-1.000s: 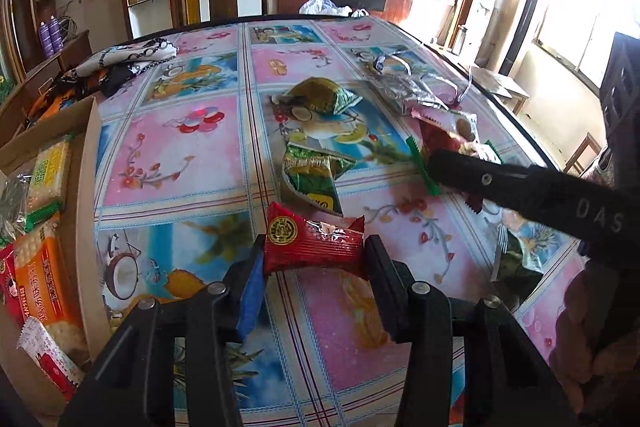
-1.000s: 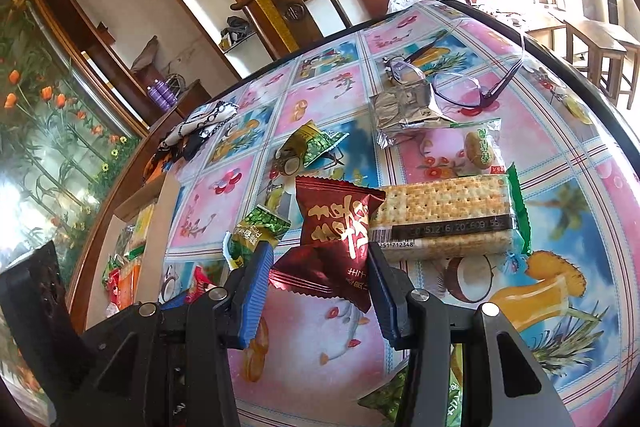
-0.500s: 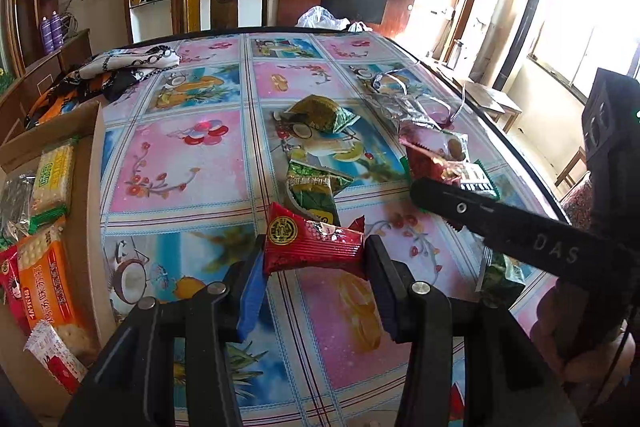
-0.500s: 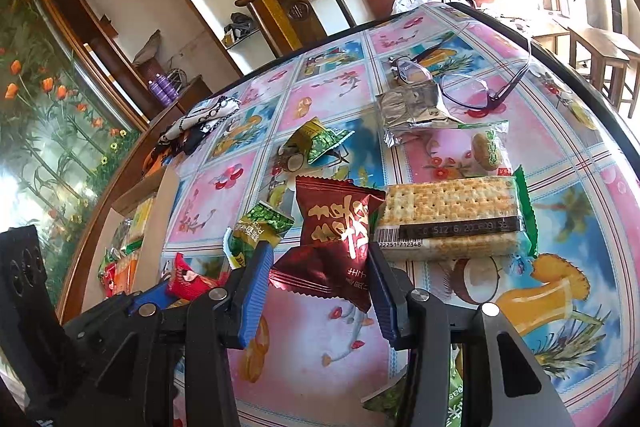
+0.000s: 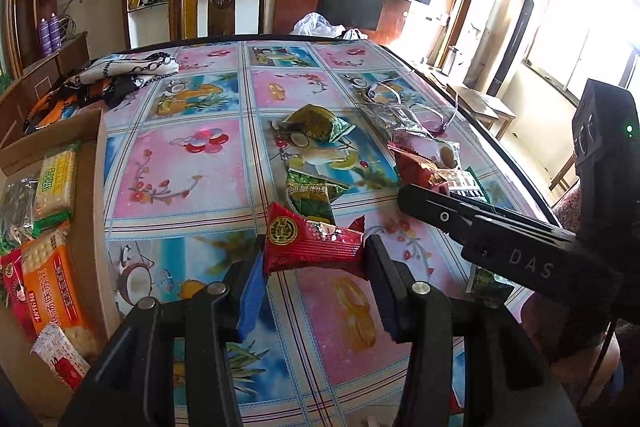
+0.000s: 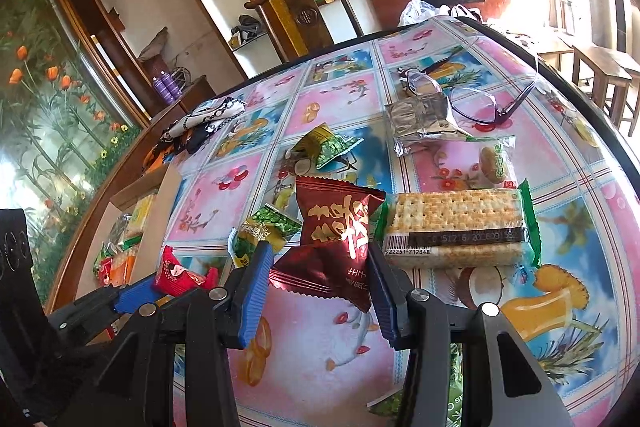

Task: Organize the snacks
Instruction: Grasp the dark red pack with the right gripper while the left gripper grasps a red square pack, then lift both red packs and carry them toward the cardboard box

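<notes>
Your left hand-held gripper (image 5: pixel 314 267) is clamped on a bright red snack packet (image 5: pixel 312 247), pads pressing its two short ends, packet lying crosswise between the fingers and lifted clear of the desk (image 5: pixel 180 155). Your right hand-held gripper (image 6: pixel 320 277) is closed on a dark red foil packet (image 6: pixel 332 239), gripped low across its crimped bottom, most of the bag standing out ahead of the fingertips.

Handling, as a judgement: both packets look light, soft, air-puffed. Foil is slick and crinkles, so a hard squeeze may crush what is inside, a loose one may let it slide. The left grip on the sealed ends looks sound. The right grip sits near one edge, so the bag may swing or twist. A hold nearer its middle would be steadier.

Cardboard box (image 5: pixel 92 187), already holding cracker packs, sits off to the left of the left hand-held gripper, close by. From the right one it lies far left, beyond the other tool.

Ahead of the right fingertips, just to the right: a long cracker pack (image 6: pixel 454 227), stiff and brittle by the look of it. Green packets (image 5: pixel 312 187) lie just ahead of the left tool.

Pose: both tools angle downward over the desk, side by side, right one crossing the left view's right side.
</notes>
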{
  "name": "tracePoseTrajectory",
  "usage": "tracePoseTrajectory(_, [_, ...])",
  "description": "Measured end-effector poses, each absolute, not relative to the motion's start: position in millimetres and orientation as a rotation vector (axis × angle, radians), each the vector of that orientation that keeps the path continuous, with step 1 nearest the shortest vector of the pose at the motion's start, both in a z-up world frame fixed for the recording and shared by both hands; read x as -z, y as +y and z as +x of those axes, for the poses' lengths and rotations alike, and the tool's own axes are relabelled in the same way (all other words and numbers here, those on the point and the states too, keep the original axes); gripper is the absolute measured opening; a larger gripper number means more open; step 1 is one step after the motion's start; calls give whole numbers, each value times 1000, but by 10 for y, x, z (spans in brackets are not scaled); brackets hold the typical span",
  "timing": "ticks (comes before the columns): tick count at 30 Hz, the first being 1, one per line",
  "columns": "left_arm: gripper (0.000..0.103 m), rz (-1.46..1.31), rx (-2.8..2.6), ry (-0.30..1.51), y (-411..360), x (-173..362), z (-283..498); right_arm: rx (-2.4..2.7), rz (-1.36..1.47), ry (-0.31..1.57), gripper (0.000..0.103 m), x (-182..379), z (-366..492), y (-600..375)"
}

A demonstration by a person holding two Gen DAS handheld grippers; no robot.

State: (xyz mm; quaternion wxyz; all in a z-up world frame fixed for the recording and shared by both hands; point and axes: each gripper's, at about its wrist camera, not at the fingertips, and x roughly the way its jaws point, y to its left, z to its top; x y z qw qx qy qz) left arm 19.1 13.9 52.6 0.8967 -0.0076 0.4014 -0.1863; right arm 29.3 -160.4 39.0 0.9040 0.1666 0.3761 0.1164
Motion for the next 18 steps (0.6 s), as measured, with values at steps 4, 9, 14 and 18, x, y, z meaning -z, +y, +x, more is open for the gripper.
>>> tracePoseTrajectory(4, [46, -14, 385, 830, 140, -532, 190, -243, 343, 777, 50, -385, 298, -1598])
tracePoseTrajectory(9, [46, -24, 381, 826, 187, -559, 194, -254, 336, 770, 50, -399, 281, -1573])
tracePoseTrajectory(14, [46, -37, 370, 811, 275, -597, 185, -265, 326, 763, 50, -416, 264, -1533])
tracePoseTrajectory(18, [47, -51, 347, 792, 403, -641, 186, -273, 323, 755, 50, -435, 246, -1514])
